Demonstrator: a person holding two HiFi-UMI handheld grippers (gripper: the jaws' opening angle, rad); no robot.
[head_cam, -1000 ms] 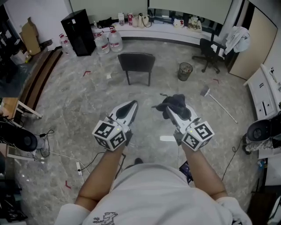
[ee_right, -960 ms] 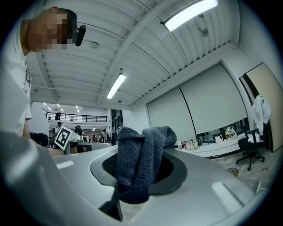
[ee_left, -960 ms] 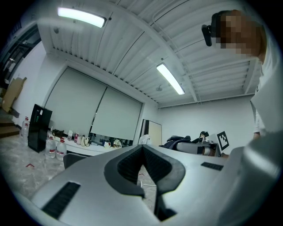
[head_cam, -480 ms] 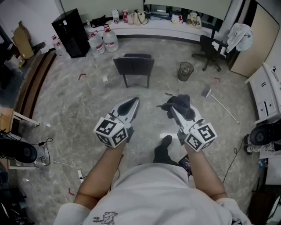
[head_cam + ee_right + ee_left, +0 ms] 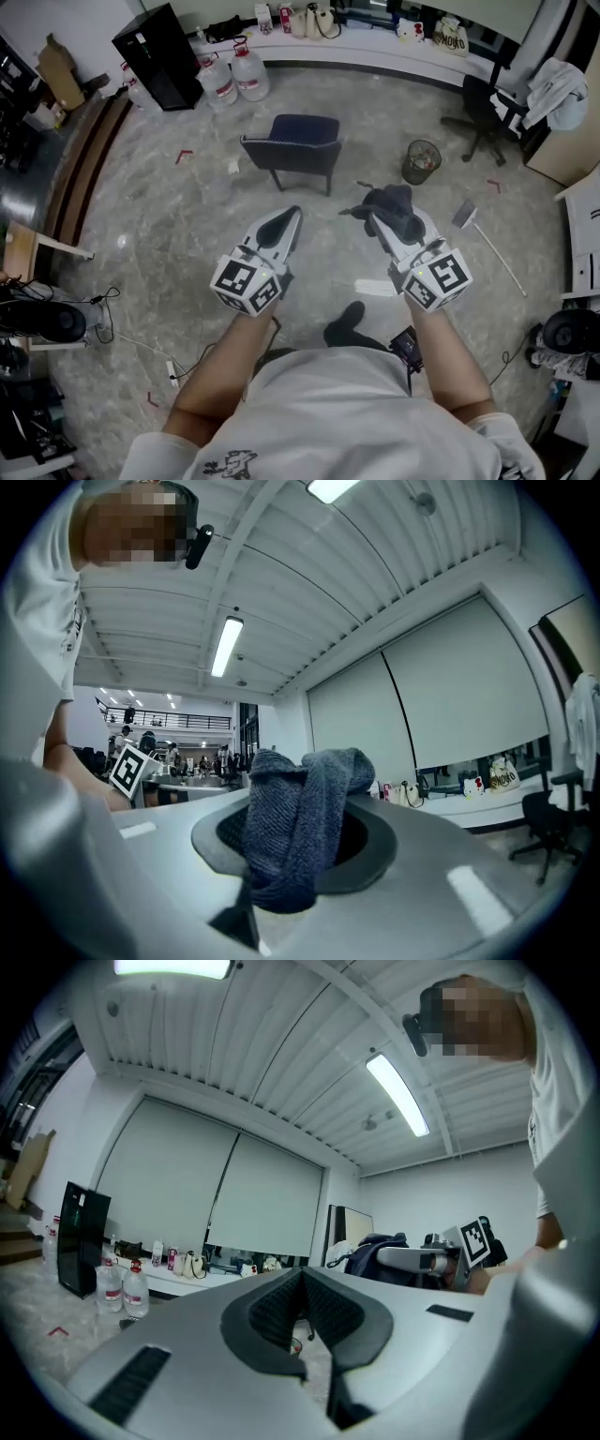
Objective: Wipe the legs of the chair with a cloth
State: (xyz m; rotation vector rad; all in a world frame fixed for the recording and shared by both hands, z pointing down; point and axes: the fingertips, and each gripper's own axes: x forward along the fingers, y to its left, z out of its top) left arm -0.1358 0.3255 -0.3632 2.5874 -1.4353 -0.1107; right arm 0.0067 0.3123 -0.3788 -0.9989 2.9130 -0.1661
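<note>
While both grippers are being held out level above the marbled floor (image 5: 169, 225), the dark grey cloth (image 5: 396, 204) is being clamped by the right gripper (image 5: 377, 219). Its jaws are being pressed onto the bunched fabric, which is bulging up over the pads and drooping toward the camera in the right gripper view. The left gripper (image 5: 293, 214) is being carried with its jaws closed tip to tip, and nothing is being held between them. The chair (image 5: 298, 141), with a dark seat and dark legs, is standing on the floor ahead of the grippers, well apart from both, and is not being touched by the cloth. A waste bin (image 5: 422, 161) is standing near the chair, to its right in the head view, and water bottles (image 5: 234, 75) are being kept beyond it, beside a black cabinet (image 5: 155, 56).
</note>
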